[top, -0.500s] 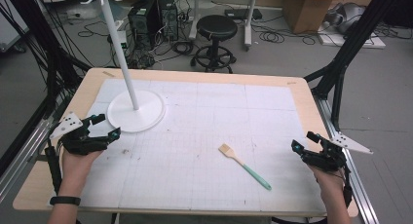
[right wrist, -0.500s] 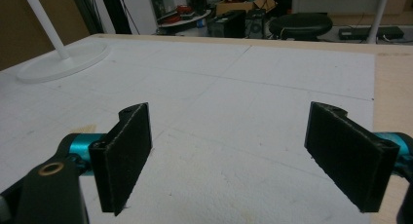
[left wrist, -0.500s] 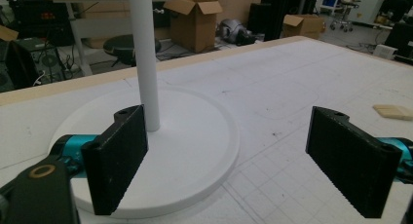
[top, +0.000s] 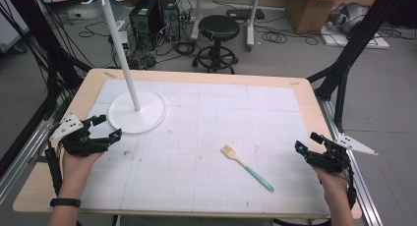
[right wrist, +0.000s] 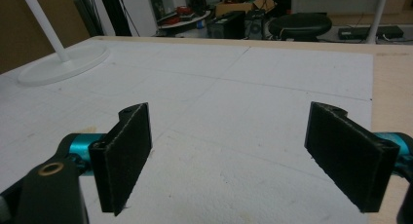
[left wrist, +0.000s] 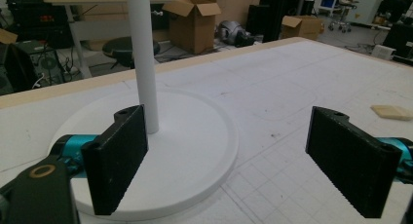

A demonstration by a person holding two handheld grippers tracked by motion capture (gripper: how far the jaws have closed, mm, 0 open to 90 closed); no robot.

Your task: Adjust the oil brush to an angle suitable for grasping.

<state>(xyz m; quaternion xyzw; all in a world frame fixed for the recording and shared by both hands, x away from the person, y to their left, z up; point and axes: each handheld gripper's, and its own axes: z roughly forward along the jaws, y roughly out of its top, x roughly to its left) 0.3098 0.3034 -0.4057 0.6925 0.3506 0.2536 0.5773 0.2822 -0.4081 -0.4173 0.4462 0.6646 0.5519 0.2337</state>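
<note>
A pastry brush lies flat on the white mat, well left of the right gripper, whose jaws stand wide apart and empty. The left gripper, likewise spread, sits beside the white stand's base. The brush looks light, its bristles soft; the slim green handle is probably the place to pinch.

I take the stand as my landmark, on the table's far left part; my left gripper sits just beside its base, nearer me; the brush lies well to its right and nearer; my right gripper lies farther right still.
</note>
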